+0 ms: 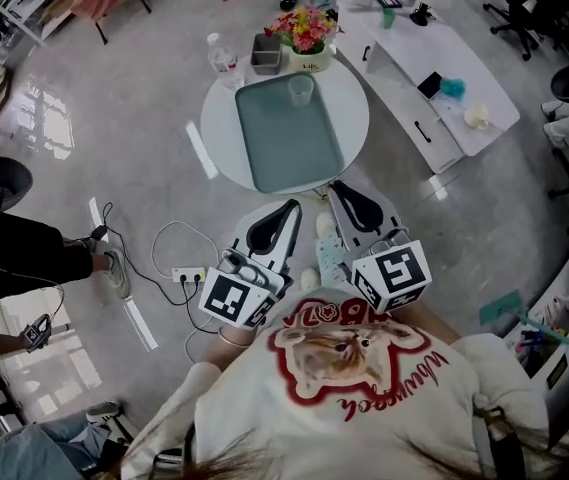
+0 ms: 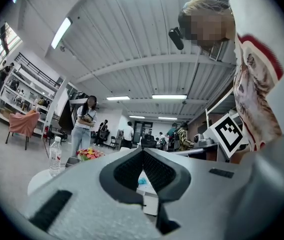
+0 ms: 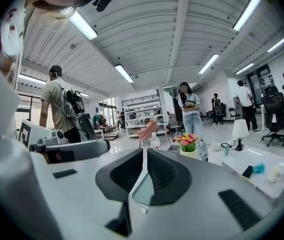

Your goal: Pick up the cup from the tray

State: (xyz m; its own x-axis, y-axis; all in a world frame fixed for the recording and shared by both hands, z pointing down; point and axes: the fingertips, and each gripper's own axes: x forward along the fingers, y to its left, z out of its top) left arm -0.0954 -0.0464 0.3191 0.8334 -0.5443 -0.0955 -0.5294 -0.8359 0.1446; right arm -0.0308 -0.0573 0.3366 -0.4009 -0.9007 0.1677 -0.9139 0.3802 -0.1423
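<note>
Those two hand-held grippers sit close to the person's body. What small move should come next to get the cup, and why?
Probably carry the right hand-held gripper forward over the tray toward the cup, opening its jaws on the way. The cup stands upright at the tray's far end, while this gripper is well short of it, its jaws together and empty.

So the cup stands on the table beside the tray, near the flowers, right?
Not quite. The cup is not on the table beside the tray: it stands on the tray itself, at its far end, near the flowers. The head view shows this.
</note>
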